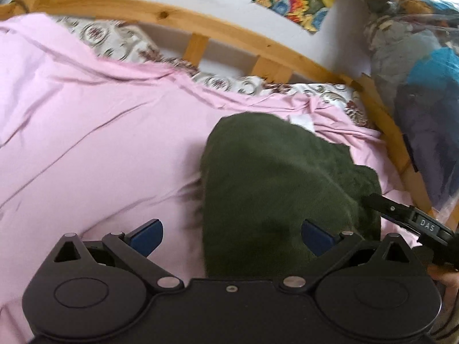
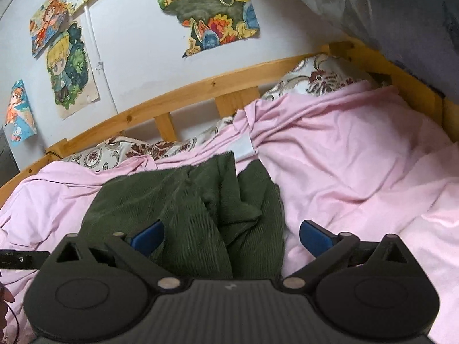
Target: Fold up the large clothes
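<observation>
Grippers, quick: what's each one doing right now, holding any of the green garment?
Left gripper: open, holding nothing; the green garment lies below it.
Right gripper: open wide, holding nothing; the garment lies loose on the pink sheet.

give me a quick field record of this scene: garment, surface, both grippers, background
garment: dark green garment, bunched and creased, lying on the sheet
surface: pink sheet over a bed with a wooden frame
left gripper: open, nothing between its fingers
right gripper: open wide, above the garment, not gripping it
background: drawings on the white wall, patterned pillow by the rail
</observation>
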`<state>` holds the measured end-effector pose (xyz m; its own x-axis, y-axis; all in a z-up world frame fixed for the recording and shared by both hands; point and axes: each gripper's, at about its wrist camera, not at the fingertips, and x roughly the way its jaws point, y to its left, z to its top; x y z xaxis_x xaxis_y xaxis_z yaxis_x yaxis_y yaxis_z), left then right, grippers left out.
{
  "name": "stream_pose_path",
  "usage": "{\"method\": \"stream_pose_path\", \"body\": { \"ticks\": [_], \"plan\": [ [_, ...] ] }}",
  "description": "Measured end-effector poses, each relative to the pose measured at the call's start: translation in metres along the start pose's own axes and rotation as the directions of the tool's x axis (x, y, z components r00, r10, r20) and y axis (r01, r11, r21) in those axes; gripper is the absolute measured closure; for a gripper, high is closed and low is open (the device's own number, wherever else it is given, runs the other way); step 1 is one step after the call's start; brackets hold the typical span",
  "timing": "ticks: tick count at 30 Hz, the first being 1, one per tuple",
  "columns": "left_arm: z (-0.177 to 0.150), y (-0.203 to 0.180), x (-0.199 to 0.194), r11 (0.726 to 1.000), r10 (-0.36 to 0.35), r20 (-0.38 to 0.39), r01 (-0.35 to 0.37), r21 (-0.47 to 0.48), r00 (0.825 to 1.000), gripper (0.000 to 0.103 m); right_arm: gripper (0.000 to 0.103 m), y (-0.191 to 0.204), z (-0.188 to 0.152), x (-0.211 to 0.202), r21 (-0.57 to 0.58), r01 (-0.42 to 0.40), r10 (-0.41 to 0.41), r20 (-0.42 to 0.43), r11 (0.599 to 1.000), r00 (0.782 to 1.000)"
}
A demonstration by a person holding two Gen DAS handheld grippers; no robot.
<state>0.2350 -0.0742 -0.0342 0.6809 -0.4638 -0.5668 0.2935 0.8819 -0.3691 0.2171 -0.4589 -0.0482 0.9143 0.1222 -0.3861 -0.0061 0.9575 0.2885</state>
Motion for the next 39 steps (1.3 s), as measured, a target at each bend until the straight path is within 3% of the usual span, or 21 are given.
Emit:
{"method": "stream_pose_path", "body": {
  "ticks": [4,7,11,16,18,22,25,30,35,39],
  "plan": [
    [-0.004,0.001,-0.005,0.999,-0.013,0.013,0.013,0.031,1.0,0.001,0.0,-0.008,-0.003,0.011,0.068,-0.061,0.065,-0.065,0.996,0.996],
    [-0.003,0.009,0.021,1.0,-0.016,-0.081,0.017,0.004,0.997,0.0,0.0,-0.019,-0.007,0.032,0.132,-0.071,0.086,-0.114,0.989,0.99],
    [-0.003,0.033,0.038,0.986,-0.137,-0.113,0.125,-0.112,0.984,0.001,0.0,-0.017,-0.008,0.048,0.142,-0.073,0.094,-0.145,0.987,0.985],
    [-0.005,0.044,0.049,0.967,-0.21,-0.148,0.183,-0.178,0.966,0.001,0.015,-0.007,-0.006,0.044,0.097,-0.069,0.083,-0.145,0.993,0.986],
    [-0.006,0.04,0.041,0.975,-0.182,-0.136,0.161,-0.155,0.974,0.001,0.015,-0.005,-0.006,0.038,0.087,-0.062,0.074,-0.148,0.994,0.986],
    [-0.016,0.016,0.004,0.995,-0.093,-0.077,0.089,-0.052,0.993,0.001,0.0,0.007,-0.007,0.001,0.062,-0.009,0.013,-0.079,0.998,0.997],
    [-0.036,-0.011,-0.034,0.999,-0.002,-0.028,0.003,0.05,1.0,0.001,0.0,0.027,-0.017,-0.039,0.004,-0.006,0.006,-0.034,1.0,0.999],
    [-0.078,-0.036,-0.087,0.985,0.08,0.018,-0.082,0.15,0.997,0.001,0.0,0.067,-0.042,-0.112,-0.1,0.047,-0.047,-0.002,0.994,0.999],
    [-0.101,-0.038,-0.102,0.965,0.143,-0.001,-0.139,0.221,0.99,0.001,0.0,0.081,-0.066,-0.156,-0.127,0.085,-0.086,-0.003,0.988,0.996],
    [-0.102,-0.035,-0.104,0.963,0.138,-0.002,-0.134,0.233,0.99,0.001,0.0,0.085,-0.079,-0.169,-0.125,0.104,-0.105,0.004,0.987,0.994]
  ]
}}
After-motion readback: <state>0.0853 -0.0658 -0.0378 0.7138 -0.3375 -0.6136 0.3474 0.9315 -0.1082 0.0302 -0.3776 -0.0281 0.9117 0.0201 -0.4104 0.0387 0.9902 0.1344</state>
